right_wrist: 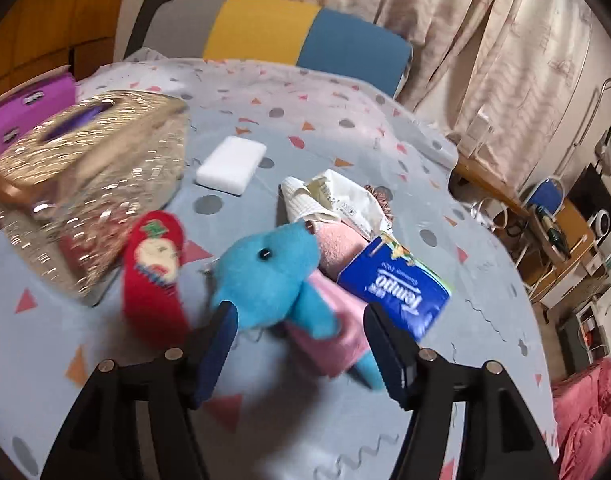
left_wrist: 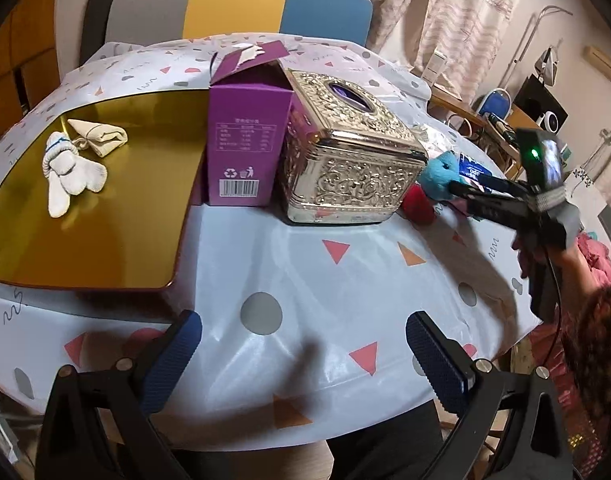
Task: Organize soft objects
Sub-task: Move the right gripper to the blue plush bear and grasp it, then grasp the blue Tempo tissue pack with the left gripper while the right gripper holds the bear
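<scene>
A: Your right gripper (right_wrist: 301,344) has its jaws spread wide around the blue plush toy (right_wrist: 271,276), one pad on each flank, but nothing is pinched yet. Close on the thick body, not the thin limb trailing toward five o'clock, or it will probably slip out.

B: And what sits around it?

A: The toy lies on a pink cloth (right_wrist: 337,320). At nine o'clock from it is a red knitted sock (right_wrist: 153,276), and at three o'clock a glossy blue tissue pack (right_wrist: 397,284). Squeeze gently: plush compresses, so let the ribbed pads sink in before you lift, and lift straight up so the cloth beneath doesn't drag along.

B: Where should it go?

A: My guess is the gold tray (left_wrist: 105,240), at ten o'clock in your left view. A white sock (left_wrist: 71,172) and a cream folded cloth (left_wrist: 101,136) already lie on its shiny, slick surface. The purple carton (left_wrist: 245,140) and the embossed metal tissue box (left_wrist: 345,152) stand between the toy and the tray, both hard-edged, so I'd carry high over them.

B: The left gripper (left_wrist: 305,360)?

A: Wide open, holding nothing, hovering above the patterned tablecloth (left_wrist: 305,272).
</scene>
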`<state>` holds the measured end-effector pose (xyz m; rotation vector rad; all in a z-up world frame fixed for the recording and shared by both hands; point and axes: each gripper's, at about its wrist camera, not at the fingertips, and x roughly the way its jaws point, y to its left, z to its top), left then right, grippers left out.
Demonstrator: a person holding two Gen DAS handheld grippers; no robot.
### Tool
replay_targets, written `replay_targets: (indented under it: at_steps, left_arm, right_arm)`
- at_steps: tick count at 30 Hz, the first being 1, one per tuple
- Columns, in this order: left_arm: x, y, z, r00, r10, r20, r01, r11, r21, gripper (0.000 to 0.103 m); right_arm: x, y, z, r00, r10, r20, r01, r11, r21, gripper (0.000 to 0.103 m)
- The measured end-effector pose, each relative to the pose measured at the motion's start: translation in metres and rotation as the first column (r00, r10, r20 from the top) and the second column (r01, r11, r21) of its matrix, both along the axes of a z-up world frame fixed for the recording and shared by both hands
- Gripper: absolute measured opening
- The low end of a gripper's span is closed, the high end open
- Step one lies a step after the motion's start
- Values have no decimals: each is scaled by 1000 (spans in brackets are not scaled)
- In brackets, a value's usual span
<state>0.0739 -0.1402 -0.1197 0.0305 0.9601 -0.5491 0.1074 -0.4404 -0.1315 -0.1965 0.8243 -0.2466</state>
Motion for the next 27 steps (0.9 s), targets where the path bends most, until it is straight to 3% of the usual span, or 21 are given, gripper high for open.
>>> replay_targets:
  at_steps: [3, 8, 11, 13, 15, 16, 22, 27]
  left_arm:
    - [2, -3, -1, 1000, 0, -10, 0, 1000, 0, 103]
    - [3, -9, -2, 1000, -6, -15, 6, 1000, 4, 103]
    - [3, -13, 0, 1000, -11, -5, 11, 1000, 7, 103]
    - [3, -17, 0, 1000, -22, -9, 22, 1000, 6, 103]
    - [1, -23, 1, 1000, -28, -6, 28, 1000, 6, 103]
    - [1, -26, 1, 999, -35, -5, 35, 999, 7, 103]
    - [-4, -48, 8, 996, -84, 26, 83, 996, 10, 103]
    - [-6, -69, 7, 993, -114, 30, 114, 993, 20, 103]
  right_arm:
    - [16, -13, -7, 999, 40, -32, -37, 995, 90, 66]
    - [37, -16, -28, 992, 42, -122, -31, 995, 91, 66]
    - [35, -10, -32, 994, 25, -104, -20, 998, 55, 67]
    - [31, -10, -32, 997, 19, -79, -13, 997, 79, 58]
    - [22, -13, -29, 999, -10, -48, 14, 996, 92, 32]
    - [18, -17, -27, 999, -32, -36, 36, 994, 100, 25]
    - [-13, -34, -13, 995, -91, 35, 80, 964, 254, 20]
    - [-65, -37, -4, 988, -123, 99, 64, 885, 462, 20]
